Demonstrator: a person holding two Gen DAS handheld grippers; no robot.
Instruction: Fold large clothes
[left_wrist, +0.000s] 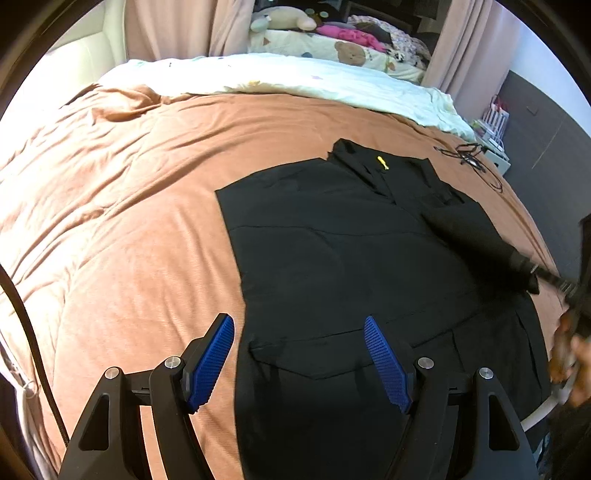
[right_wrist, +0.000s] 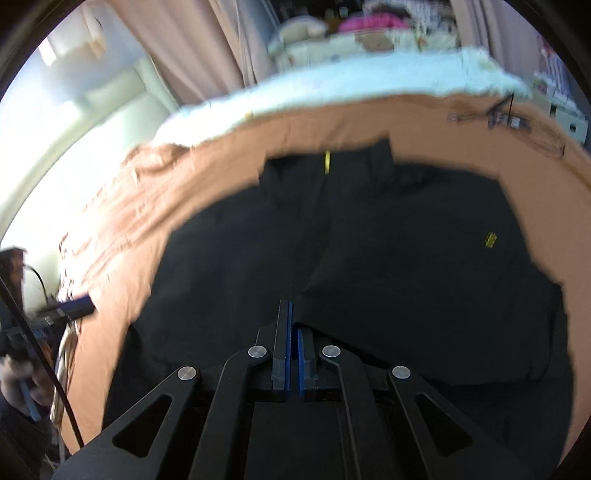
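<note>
A black jacket (left_wrist: 332, 258) with a yellow zipper pull (left_wrist: 382, 163) lies spread flat on the brown bedspread (left_wrist: 129, 221). The left gripper (left_wrist: 299, 363) hangs over the jacket's near hem, blue pads wide apart with nothing between them. The right gripper (right_wrist: 293, 332) has its pads pressed together, a fold of the jacket's fabric seemingly pinched between them in the blurred right wrist view
</note>
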